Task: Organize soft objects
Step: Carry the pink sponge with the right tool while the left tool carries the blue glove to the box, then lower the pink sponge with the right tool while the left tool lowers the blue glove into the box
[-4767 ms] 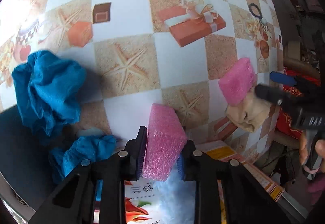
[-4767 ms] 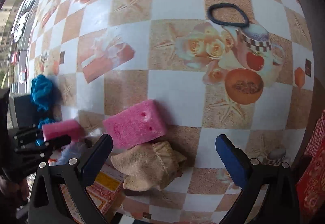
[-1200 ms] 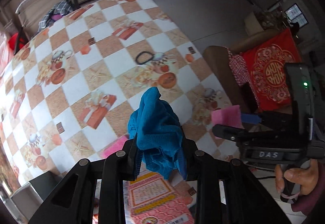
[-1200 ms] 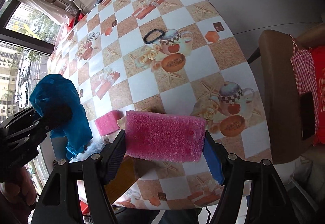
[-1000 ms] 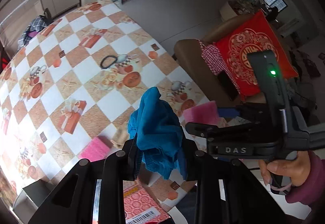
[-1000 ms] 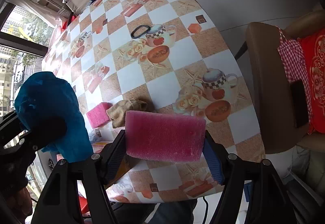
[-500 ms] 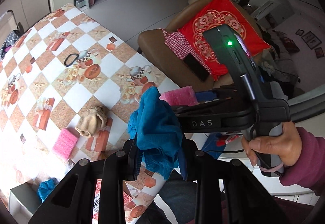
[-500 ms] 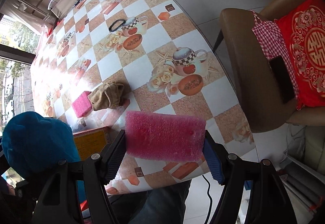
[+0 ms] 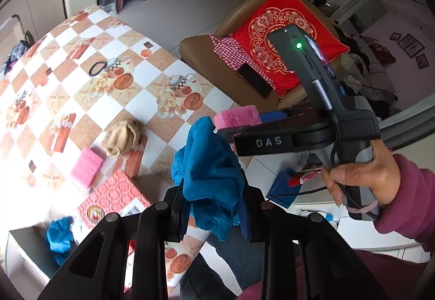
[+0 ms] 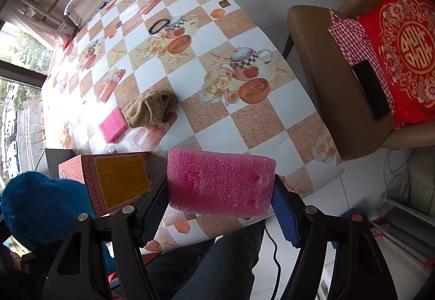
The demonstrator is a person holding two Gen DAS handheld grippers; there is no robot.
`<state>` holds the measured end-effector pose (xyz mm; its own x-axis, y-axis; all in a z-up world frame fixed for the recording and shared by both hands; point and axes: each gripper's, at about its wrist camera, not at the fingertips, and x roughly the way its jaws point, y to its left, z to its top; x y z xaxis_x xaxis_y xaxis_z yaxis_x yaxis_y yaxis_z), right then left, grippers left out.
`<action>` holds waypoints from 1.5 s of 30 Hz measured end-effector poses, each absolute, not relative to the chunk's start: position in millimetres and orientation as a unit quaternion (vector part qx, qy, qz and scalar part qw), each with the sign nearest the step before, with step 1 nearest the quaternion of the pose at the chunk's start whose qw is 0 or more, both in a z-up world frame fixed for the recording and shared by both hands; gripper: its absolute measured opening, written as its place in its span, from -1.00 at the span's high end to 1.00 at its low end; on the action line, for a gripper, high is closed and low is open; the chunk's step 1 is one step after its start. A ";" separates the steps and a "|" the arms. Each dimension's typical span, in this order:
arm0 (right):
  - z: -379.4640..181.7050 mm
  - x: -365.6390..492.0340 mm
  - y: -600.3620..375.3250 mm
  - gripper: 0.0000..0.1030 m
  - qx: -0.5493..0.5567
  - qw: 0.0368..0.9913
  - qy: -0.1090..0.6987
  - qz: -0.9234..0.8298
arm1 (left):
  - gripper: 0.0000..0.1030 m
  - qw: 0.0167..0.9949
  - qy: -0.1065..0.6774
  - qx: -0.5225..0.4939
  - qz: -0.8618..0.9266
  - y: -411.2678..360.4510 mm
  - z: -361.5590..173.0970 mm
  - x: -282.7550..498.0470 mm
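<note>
My left gripper (image 9: 213, 214) is shut on a crumpled blue cloth (image 9: 209, 172), held high above the table's near edge. My right gripper (image 10: 220, 207) is shut on a pink sponge block (image 10: 218, 184), also held high; the sponge (image 9: 236, 116) and right gripper show in the left wrist view. The blue cloth shows at the left of the right wrist view (image 10: 40, 207). On the table (image 10: 244, 126) lie a second pink sponge (image 10: 112, 124) and a beige cloth (image 10: 149, 109). Another blue cloth (image 9: 59, 237) lies at the lower left.
A red patterned box (image 10: 108, 180) stands at the table's near edge. A black hair band (image 10: 159, 25) lies farther back. A brown chair (image 10: 334, 99) with a red cushion (image 10: 405, 55) and a phone (image 10: 371, 89) stands to the right.
Both grippers have risen and pulled back from the table since the start. The left swapped a pink sponge for the blue cloth; the right took the other pink sponge.
</note>
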<state>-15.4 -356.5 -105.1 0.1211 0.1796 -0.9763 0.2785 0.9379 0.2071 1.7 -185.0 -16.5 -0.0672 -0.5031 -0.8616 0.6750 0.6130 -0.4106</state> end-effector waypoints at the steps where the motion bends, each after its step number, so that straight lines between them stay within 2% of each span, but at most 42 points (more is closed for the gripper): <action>1: -104.2 -15.9 -354.7 -0.41 0.169 0.730 0.662 -0.026 | 0.37 0.681 0.590 0.071 -0.428 -181.9 -17.4 -1.9; 11: -113.2 -41.8 -331.4 -0.41 0.117 0.720 0.683 0.049 | 0.37 0.702 0.625 0.028 -0.340 -139.2 -31.9 -39.0; 21: -122.2 -60.0 -260.3 -0.41 0.042 0.690 0.701 0.172 | 0.37 0.748 0.627 -0.024 -0.218 -65.3 -33.2 -67.3; 34: -96.1 -61.9 -154.9 -0.41 -0.073 0.664 0.679 0.305 | 0.37 0.774 0.617 -0.124 -0.071 31.8 -44.1 -93.7; 45: -58.9 -53.0 -67.2 -0.41 -0.143 0.656 0.636 0.380 | 0.36 0.790 0.590 -0.167 0.005 91.5 -48.1 -99.0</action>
<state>-53.0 -67.2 -58.9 -0.0988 0.3157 -0.9437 -0.6808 0.6703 0.2955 -99.0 91.5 -48.1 0.3035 -0.1903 -0.9336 -0.2050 0.9439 -0.2590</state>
